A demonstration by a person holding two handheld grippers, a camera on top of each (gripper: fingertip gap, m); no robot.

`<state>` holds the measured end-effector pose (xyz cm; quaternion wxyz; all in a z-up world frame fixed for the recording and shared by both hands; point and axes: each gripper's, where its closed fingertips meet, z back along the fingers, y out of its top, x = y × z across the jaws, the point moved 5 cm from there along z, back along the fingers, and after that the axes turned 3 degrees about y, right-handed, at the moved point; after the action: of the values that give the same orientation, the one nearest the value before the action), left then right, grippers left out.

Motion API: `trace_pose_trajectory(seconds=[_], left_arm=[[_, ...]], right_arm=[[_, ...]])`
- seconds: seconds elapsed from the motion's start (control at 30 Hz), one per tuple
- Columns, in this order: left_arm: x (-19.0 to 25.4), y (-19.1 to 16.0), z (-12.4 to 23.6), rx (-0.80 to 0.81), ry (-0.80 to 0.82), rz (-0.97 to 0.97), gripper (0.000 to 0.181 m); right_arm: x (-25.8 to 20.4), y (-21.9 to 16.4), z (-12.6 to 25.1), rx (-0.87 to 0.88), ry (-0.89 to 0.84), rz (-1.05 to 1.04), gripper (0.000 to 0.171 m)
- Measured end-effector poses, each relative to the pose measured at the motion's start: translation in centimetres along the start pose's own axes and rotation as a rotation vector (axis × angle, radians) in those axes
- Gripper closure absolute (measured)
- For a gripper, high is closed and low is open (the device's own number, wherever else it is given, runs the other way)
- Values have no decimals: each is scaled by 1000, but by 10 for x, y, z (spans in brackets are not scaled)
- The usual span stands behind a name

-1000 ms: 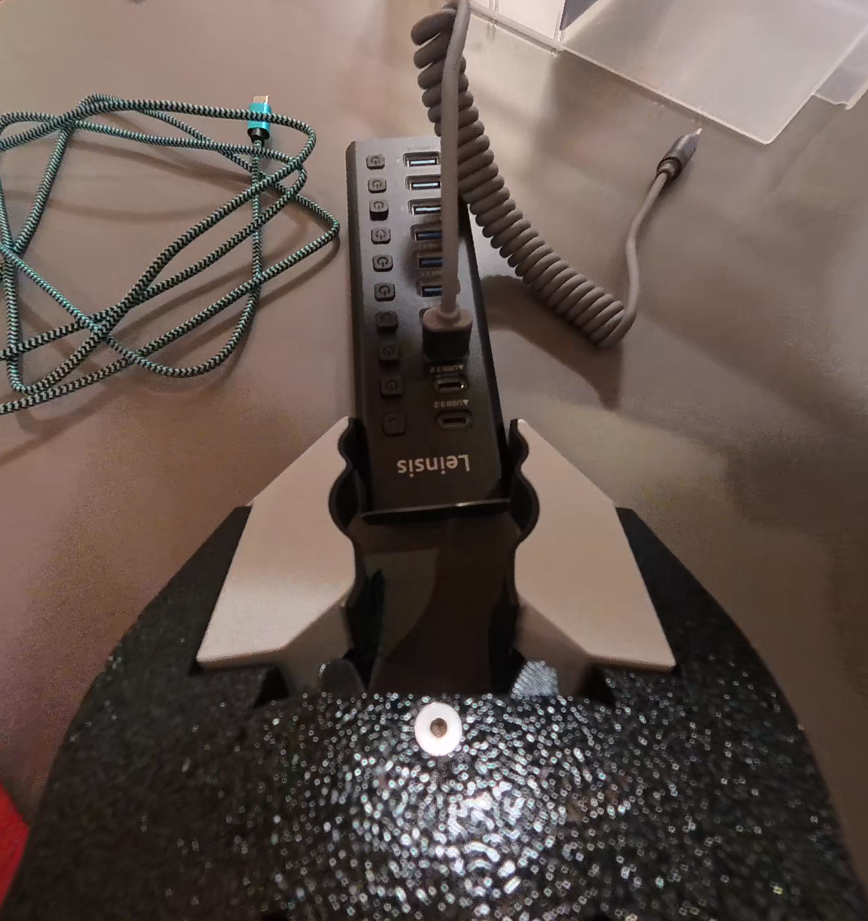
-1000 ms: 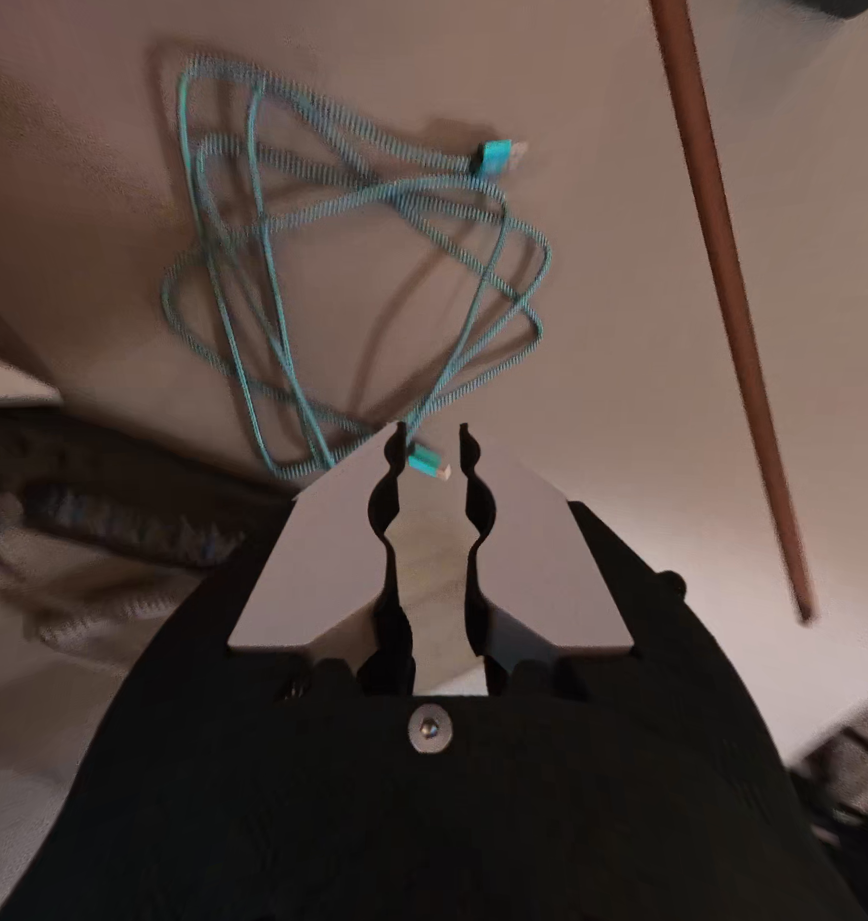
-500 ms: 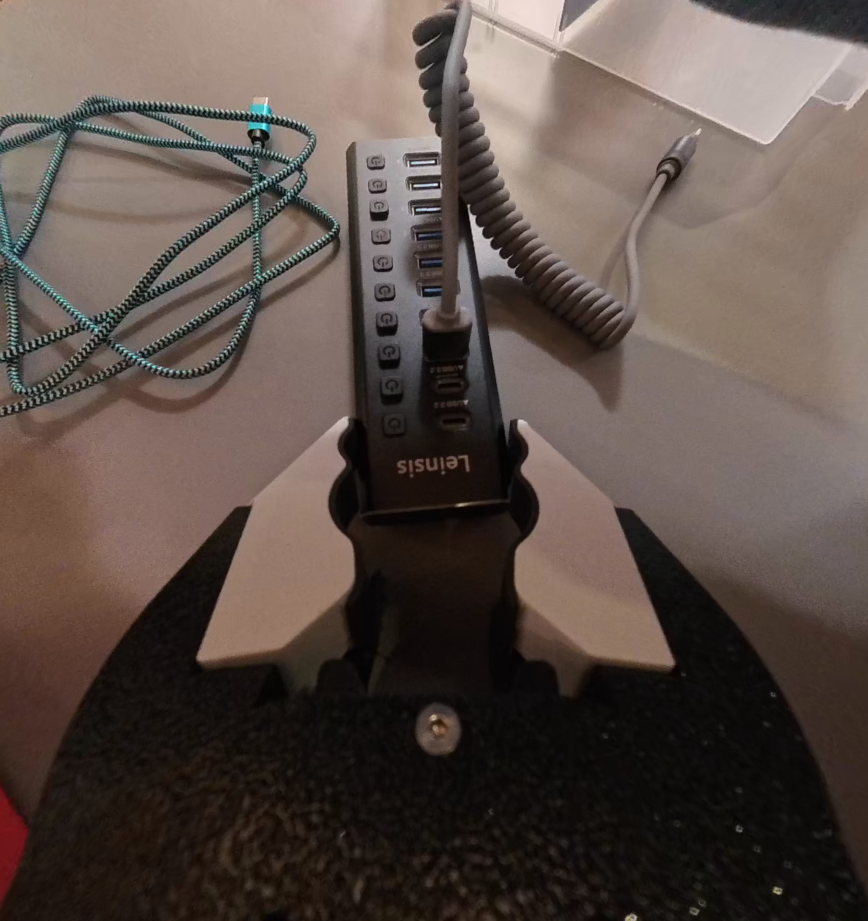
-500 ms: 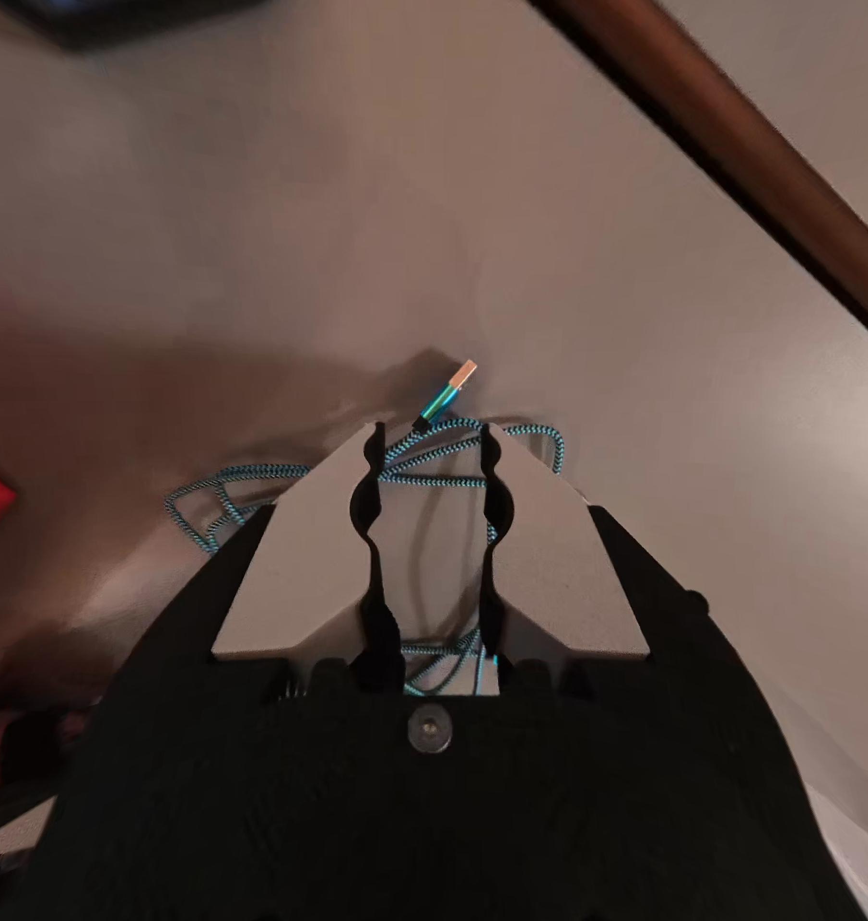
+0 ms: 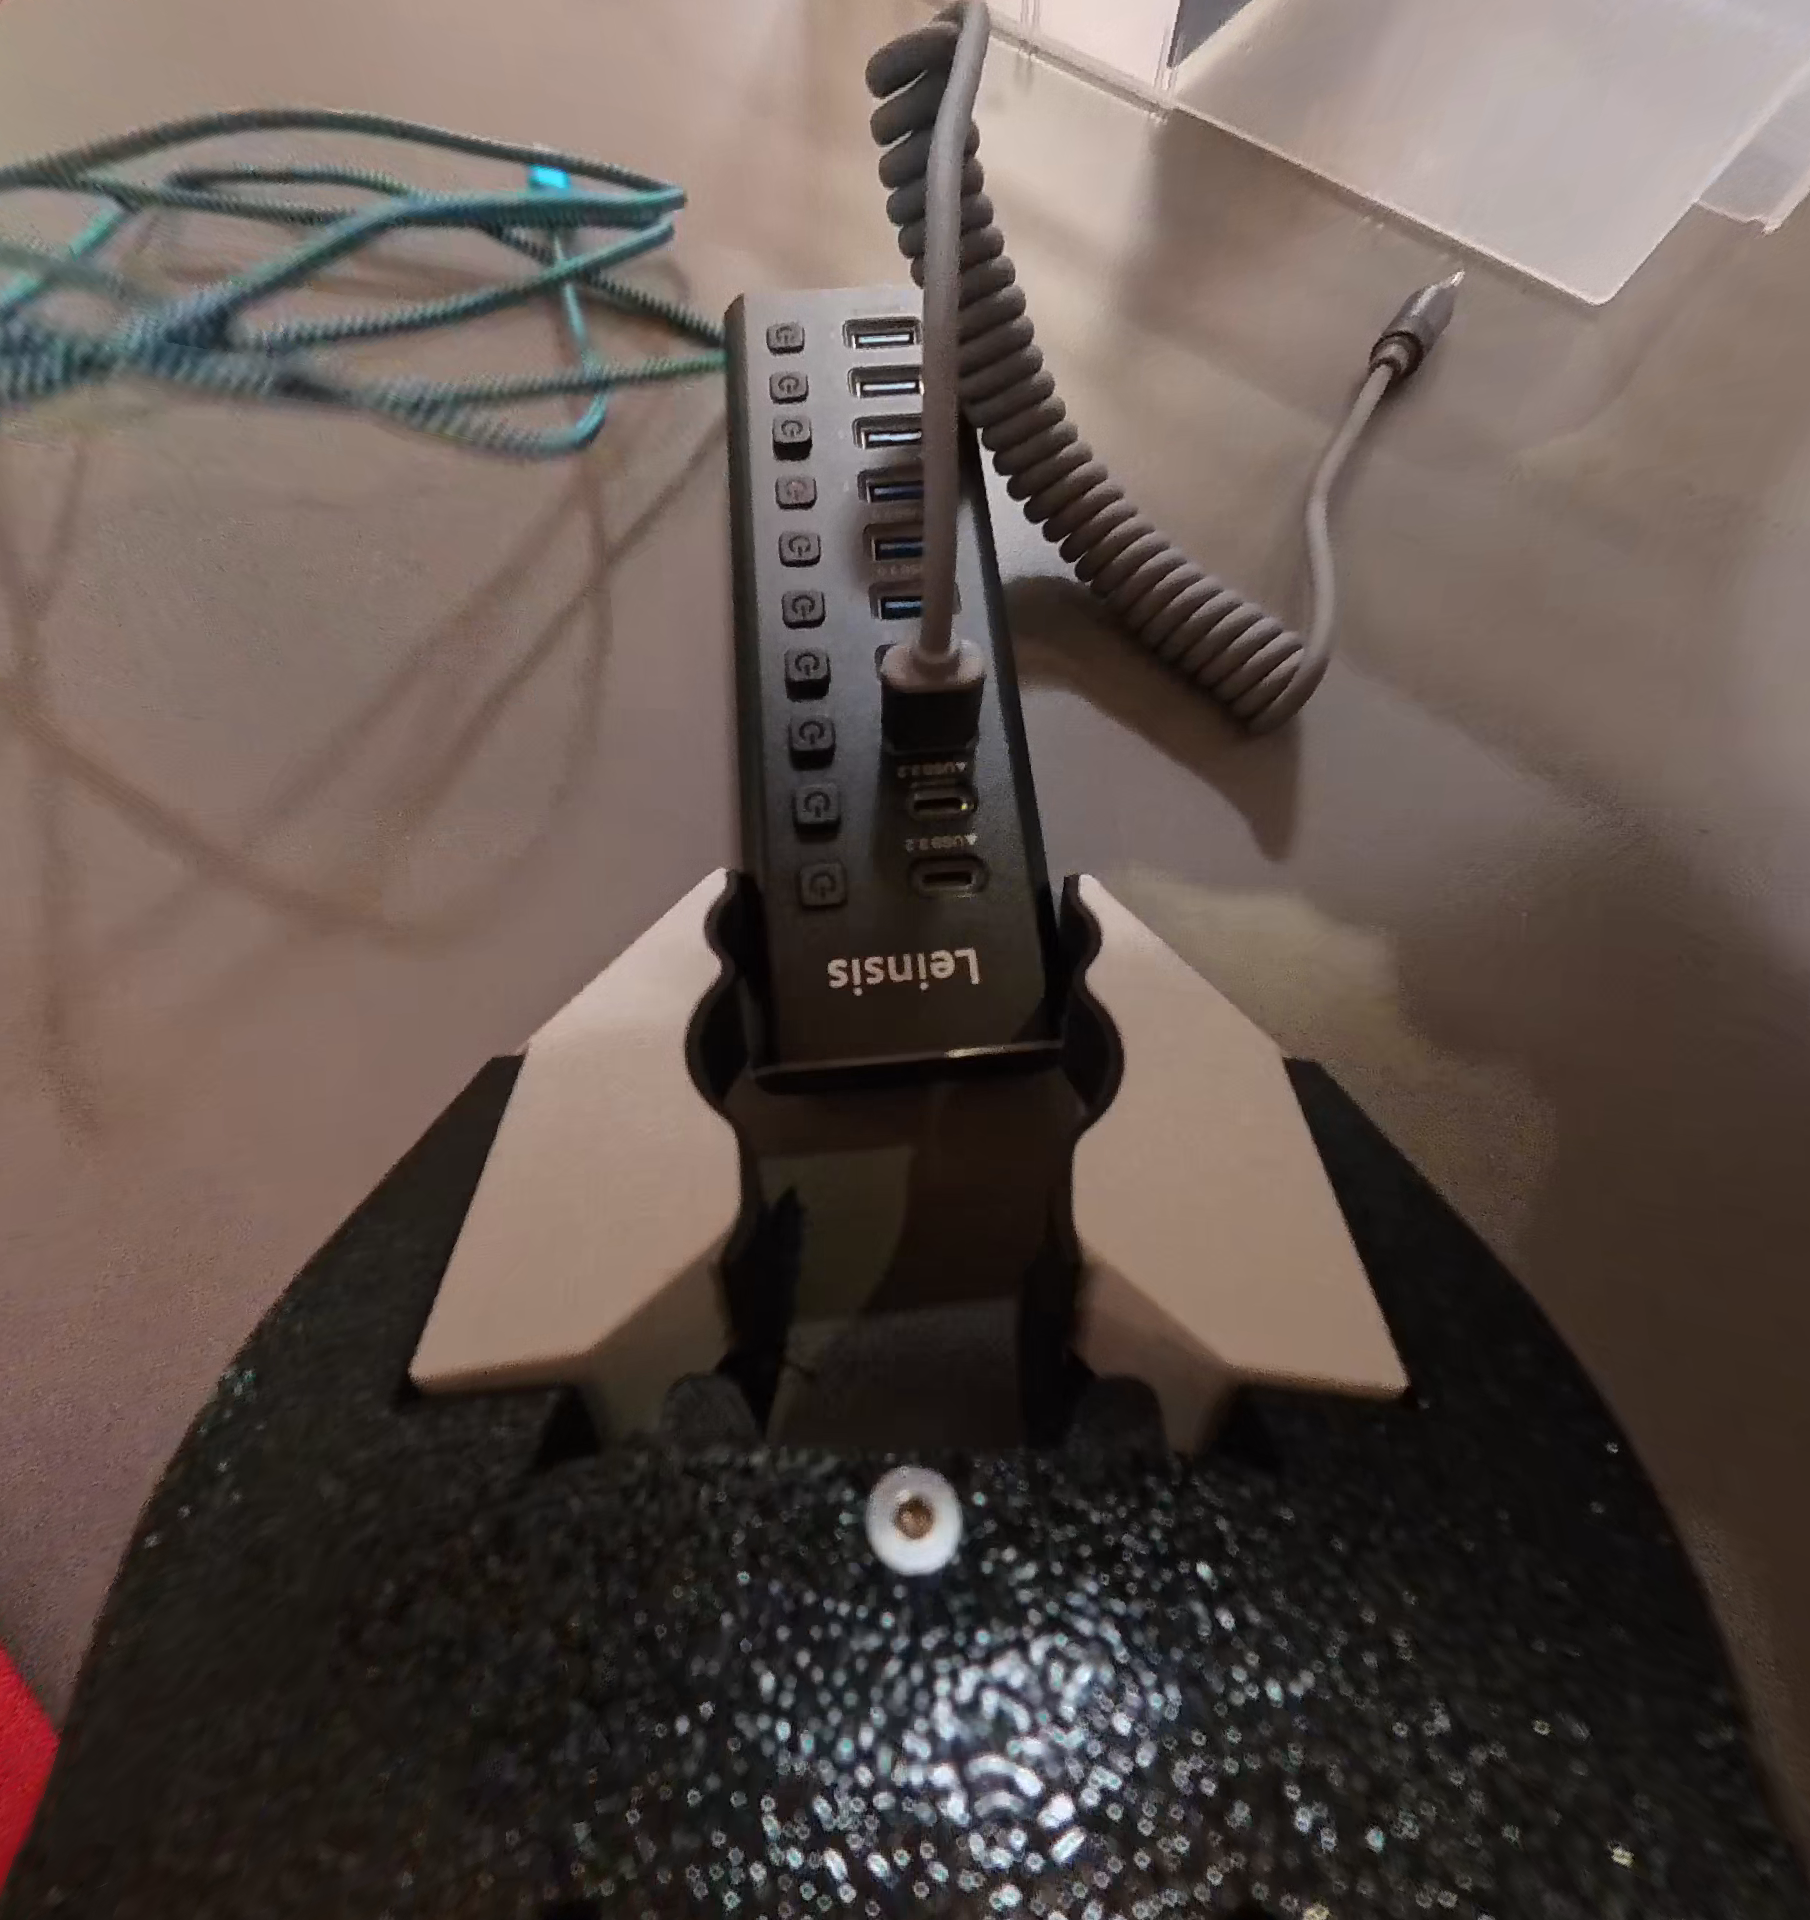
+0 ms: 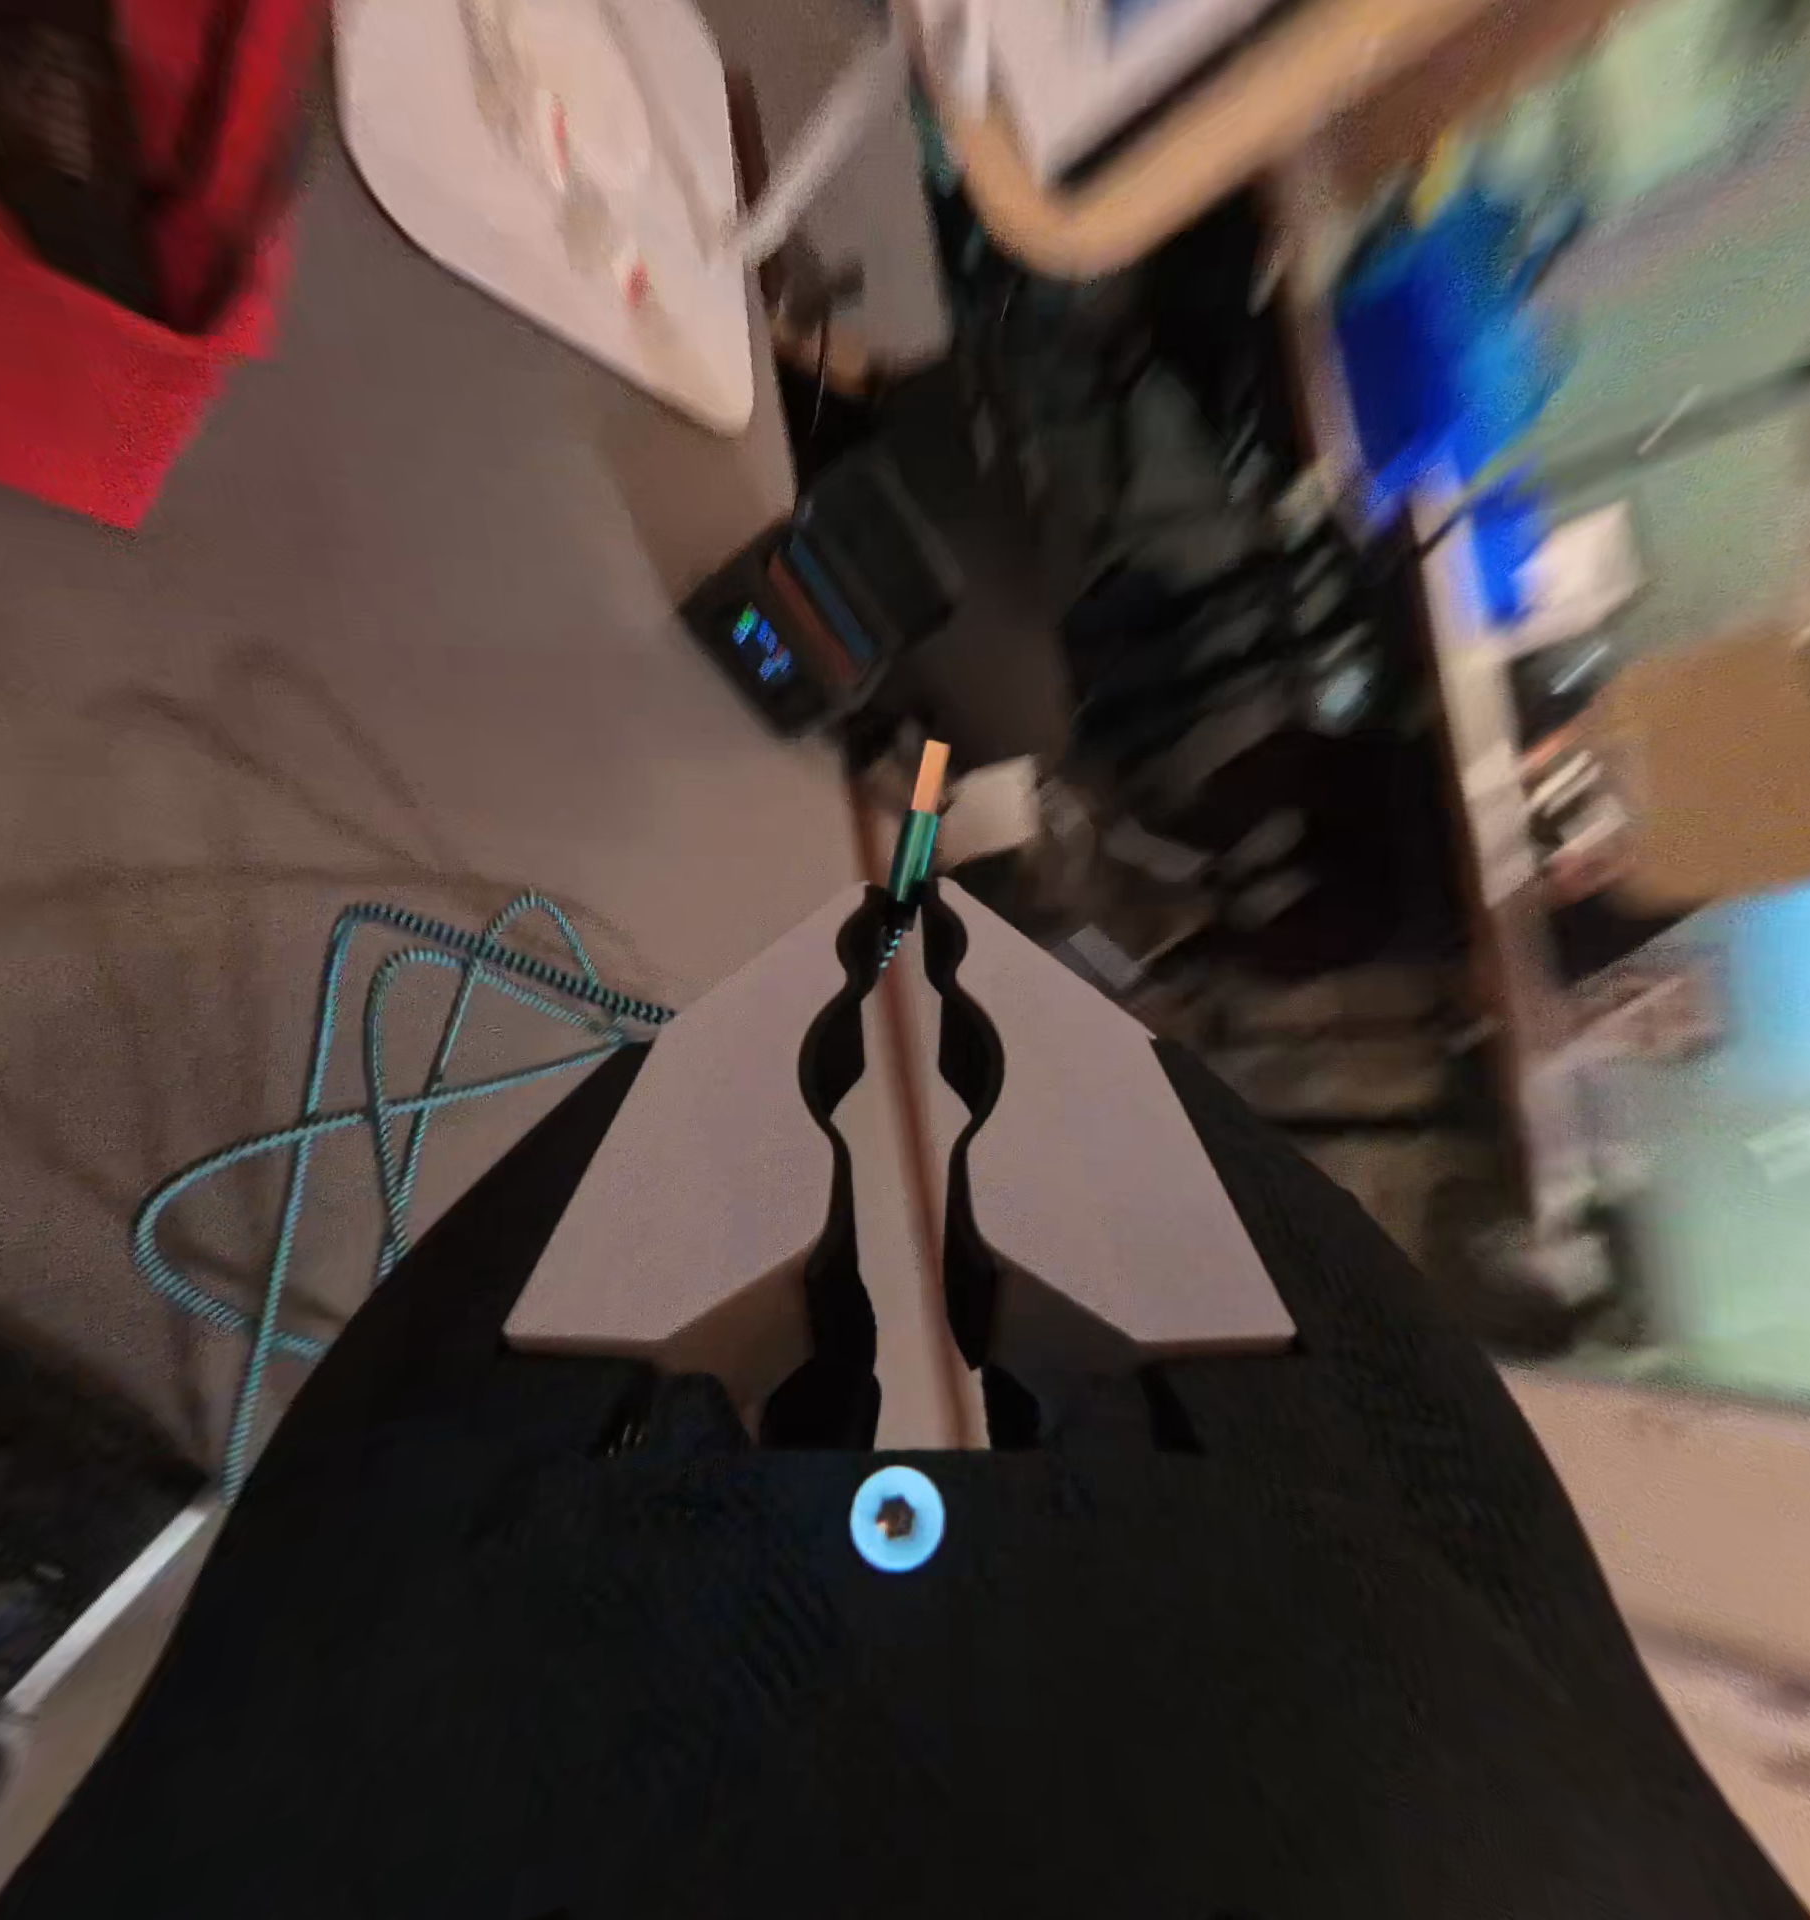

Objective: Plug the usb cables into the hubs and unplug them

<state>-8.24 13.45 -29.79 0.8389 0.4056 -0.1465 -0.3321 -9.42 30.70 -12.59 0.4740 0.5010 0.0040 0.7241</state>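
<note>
A long black USB hub with a row of ports and buttons lies on the beige table. My left gripper is shut on its near end. A grey coiled cable is plugged into a middle port by its dark plug. The teal braided cable lies in loops to the hub's left, blurred. In the right wrist view my right gripper is shut on that teal cable just behind its plug, which sticks out past the fingertips; the rest of the cable trails on the table at the left.
A clear plastic box stands at the back right, with the grey cable's free end in front of it. Something red and a white sheet lie at the far left. A small dark device sits at the table edge. My right fingertips sit around 25 cm from my left ones. From my right tips it is roughly 25 cm to the small dark device; from my left, 30 cm.
My right gripper has closed on the teal cable behind its plug and lifted it, swinging fast so the view blurs. The cable loops have shifted. The left gripper and hub are still.
</note>
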Motion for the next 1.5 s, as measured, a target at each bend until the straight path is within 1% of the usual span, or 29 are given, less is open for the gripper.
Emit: trace_pose_trajectory(seconds=[0.03, 0.1, 0.17, 0.23, 0.33, 0.43, 0.57, 0.63, 0.67, 0.7, 0.73, 0.77, 0.8, 0.87, 0.97, 1.03, 1.13, 1.2, 1.3, 1.33, 1.43, 1.5], left_arm=[[0, 0, 0, 0, 0, 0, 123], [0, 0, 0, 0, 0, 1, 123], [0, 0, 0, 1, 0, 0, 123], [0, 0, 0, 1, 0, 0, 122], [0, 0, 0, 2, 1, -1, 122], [0, 0, 0, 2, 0, -1, 122], [0, 0, 0, 2, 0, -1, 122], [0, 0, 0, 2, -1, 0, 122], [0, 0, 0, 2, -1, 0, 122], [0, 0, 0, 2, -2, 2, 122], [1, 0, 1, 1, -3, 1, 120], [1, 1, 1, 13, -2, 2, 106], [1, 3, 3, 30, 7, 1, 99], [-1, 6, 6, 56, 45, -8, 91], [-12, 6, 10, 28, 209, -82, 80], [-10, 11, 12, 53, 258, -140, 79], [-3, 21, 15, 141, 229, -134, 77], [2, 30, 22, 247, 182, -121, 79], [13, 44, 39, 433, 40, -93, 98], [13, 46, 43, 465, 26, -79, 105], [11, 45, 45, 467, 27, -90, 110], [19, 47, 46, 489, 11, -139, 115]], right_arm=[[-2, 10, 23, 72, -75, 109, 166], [-10, 23, 64, 137, -197, 270, 166], [-23, 32, 97, 178, -279, 388, 167], [-38, 36, 120, 163, -320, 478, 167], [-59, 37, 143, 123, -338, 574, 167], [-71, 33, 154, 63, -337, 641, 167], [-91, 18, 152, -130, -335, 885, 166], [-107, 11, 148, -226, -305, 1008, 166], [-113, 9, 148, -266, -307, 1041, 166], [-120, 9, 148, -270, -312, 1064, 166], [-127, 8, 147, -259, -299, 1070, 166], [-132, 7, 147, -252, -290, 1061, 166], [-136, 6, 148, -250, -290, 1051, 166], [-141, 2, 150, -244, -299, 1055, 166], [-148, -2, 155, -205, -304, 1016, 166], [-150, -4, 160, -143, -297, 927, 166], [-148, -3, 169, -56, -301, 771, 166], [-145, -3, 173, -29, -310, 715, 167], [-144, -3, 177, -6, -313, 671, 167], [-144, -2, 178, 3, -308, 656, 167], [-144, -1, 179, 16, -298, 622, 167], [-146, -2, 177, 8, -285, 626, 167]])
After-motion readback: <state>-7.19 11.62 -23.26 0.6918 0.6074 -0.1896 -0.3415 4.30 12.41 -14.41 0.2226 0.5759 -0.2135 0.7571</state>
